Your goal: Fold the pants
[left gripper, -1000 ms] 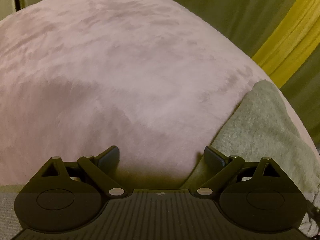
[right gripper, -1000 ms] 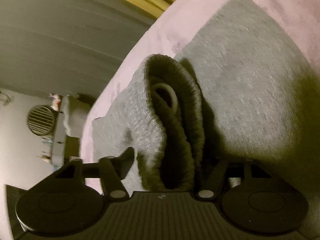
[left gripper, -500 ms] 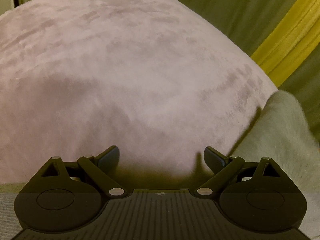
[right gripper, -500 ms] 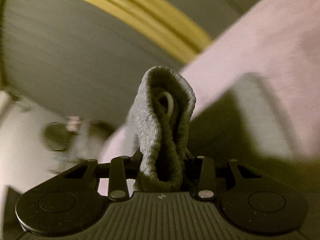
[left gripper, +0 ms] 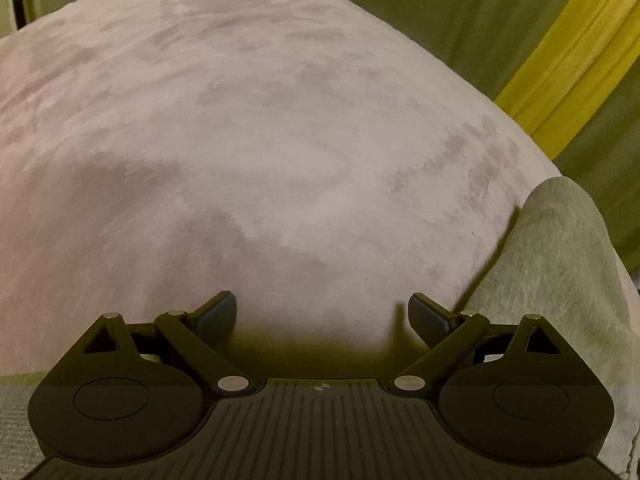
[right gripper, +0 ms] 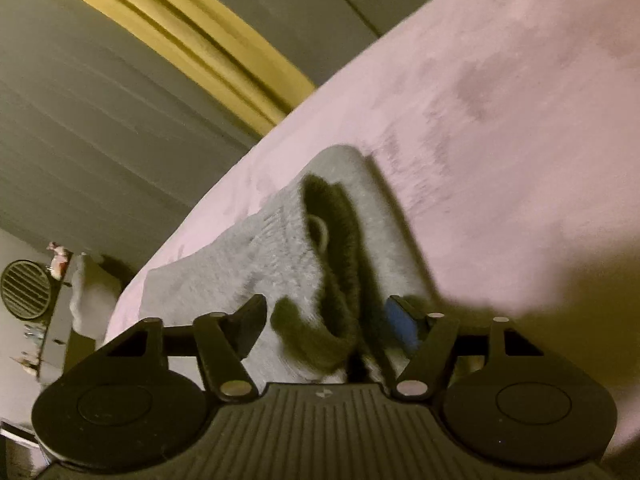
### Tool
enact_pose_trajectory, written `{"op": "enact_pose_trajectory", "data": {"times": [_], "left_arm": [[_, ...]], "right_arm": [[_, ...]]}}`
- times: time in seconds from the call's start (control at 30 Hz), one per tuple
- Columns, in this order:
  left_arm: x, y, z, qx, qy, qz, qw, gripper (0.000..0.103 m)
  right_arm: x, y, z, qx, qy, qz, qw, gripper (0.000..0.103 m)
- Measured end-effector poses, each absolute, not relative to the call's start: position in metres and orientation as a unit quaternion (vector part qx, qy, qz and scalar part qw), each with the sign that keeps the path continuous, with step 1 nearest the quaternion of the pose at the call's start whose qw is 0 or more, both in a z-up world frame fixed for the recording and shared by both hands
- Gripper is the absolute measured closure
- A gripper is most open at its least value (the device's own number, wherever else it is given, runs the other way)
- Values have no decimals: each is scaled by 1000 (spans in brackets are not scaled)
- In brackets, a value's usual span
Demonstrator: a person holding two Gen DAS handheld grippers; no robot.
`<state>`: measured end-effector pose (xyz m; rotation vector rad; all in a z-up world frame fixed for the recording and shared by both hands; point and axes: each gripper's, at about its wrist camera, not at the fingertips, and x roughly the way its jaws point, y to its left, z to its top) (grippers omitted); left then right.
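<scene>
1. The pink blanket (left gripper: 280,140) fills most of the left wrist view, much as it did a second ago; in the right wrist view it now spreads wide across the upper right, where half a second ago the curtain took up most of the frame.
2. The olive curtain (right gripper: 100,120) with its yellow stripe (right gripper: 192,36) has slid back to the upper left of the right wrist view.
3. The grey pants (right gripper: 256,256) lie on the blanket near its edge, the ribbed waistband and a drawstring loop (right gripper: 320,234) doubled up between the right gripper's fingers. In the left wrist view a fold of them sits at the right edge, where half a second ago it was a pale blur.
4. The right gripper (right gripper: 326,320) was clamped tight on the waistband half a second ago; its jaws are now opening, with the left finger clear of the cloth.
5. The left gripper (left gripper: 322,314) hangs spread wide over bare blanket, gripping nothing, unchanged.
</scene>
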<state>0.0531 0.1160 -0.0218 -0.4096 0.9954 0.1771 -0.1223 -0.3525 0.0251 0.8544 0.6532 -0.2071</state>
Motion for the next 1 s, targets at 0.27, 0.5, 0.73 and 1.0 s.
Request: {"op": "enact_pose_trajectory", "data": {"times": [0.27, 0.5, 0.73, 1.0], "left_arm": [[53, 106, -17, -171, 461, 68, 868, 7], [30, 78, 22, -144, 398, -66, 903, 7], [29, -16, 37, -39, 426, -285, 858, 5], [14, -32, -6, 61, 482, -249, 838, 5]], "right_arm": [[-119, -333, 46, 335, 293, -82, 892, 57], [-125, -335, 28, 334, 360, -93, 866, 41], [-149, -357, 23, 396, 327, -105, 852, 23], [-154, -359, 19, 413, 326, -95, 846, 14]]}}
